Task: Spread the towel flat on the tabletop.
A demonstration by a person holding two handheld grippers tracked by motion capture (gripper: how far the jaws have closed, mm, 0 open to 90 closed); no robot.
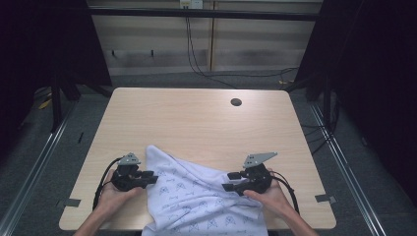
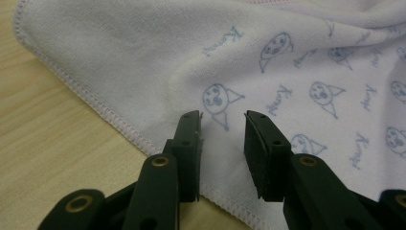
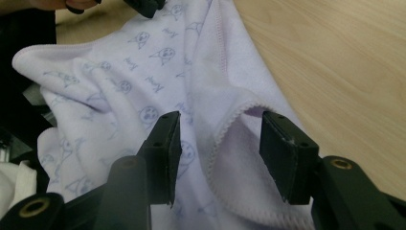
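Cloth point(image 1: 199, 196), white with a pale blue printed pattern of small faces and words, lies rumpled on the near part of the wooden table point(image 1: 196, 118), with one part hanging over the near edge. The left gripper point(image 1: 151, 179) sits at the cloth's left hem, its jaws parted above the fabric without pinching it. The right gripper point(image 1: 229, 181) sits at the cloth's right side, its jaws spread wide on either side of a raised, stitched fold of the hem, the pads clear of it. A round hole point(image 1: 236, 102) marks the table's far side.
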